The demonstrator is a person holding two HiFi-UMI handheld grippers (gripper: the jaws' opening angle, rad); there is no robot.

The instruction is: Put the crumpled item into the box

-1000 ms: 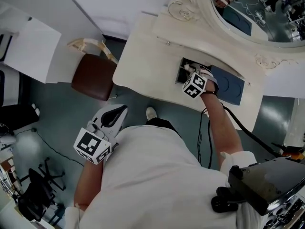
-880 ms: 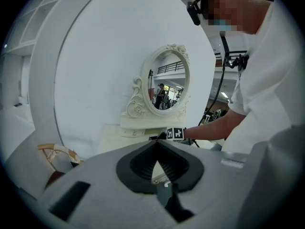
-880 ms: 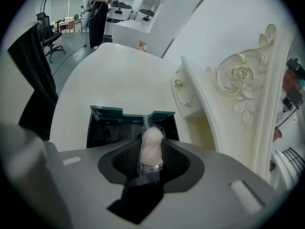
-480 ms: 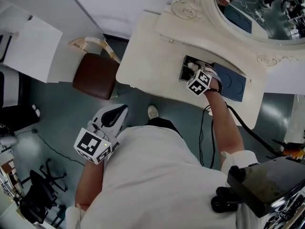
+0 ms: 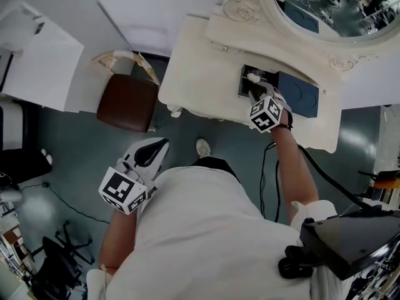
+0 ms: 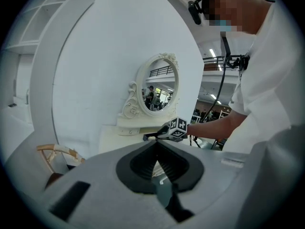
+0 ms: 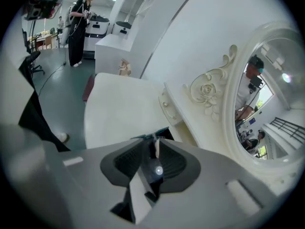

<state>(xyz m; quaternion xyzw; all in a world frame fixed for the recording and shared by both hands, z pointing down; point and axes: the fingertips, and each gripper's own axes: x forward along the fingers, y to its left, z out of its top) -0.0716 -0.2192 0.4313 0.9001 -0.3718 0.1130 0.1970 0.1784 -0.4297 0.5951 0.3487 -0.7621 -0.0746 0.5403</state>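
Care counts now: the right gripper (image 5: 252, 87) is closing its jaws on the white crumpled item (image 5: 253, 78), down in the dark open box (image 5: 243, 91) on the cream worktop (image 5: 194, 61) (the left gripper (image 5: 159, 146) hangs pressed together, empty). Let go low, between the walls.

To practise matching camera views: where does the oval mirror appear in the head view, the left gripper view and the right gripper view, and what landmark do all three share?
Head view: the oval mirror is at the top right, cut by the top edge.
Left gripper view: the mirror is near the centre, small and upright.
Right gripper view: the mirror runs along the right edge, large.
Shared landmark: the carved scroll on the mirror's frame.
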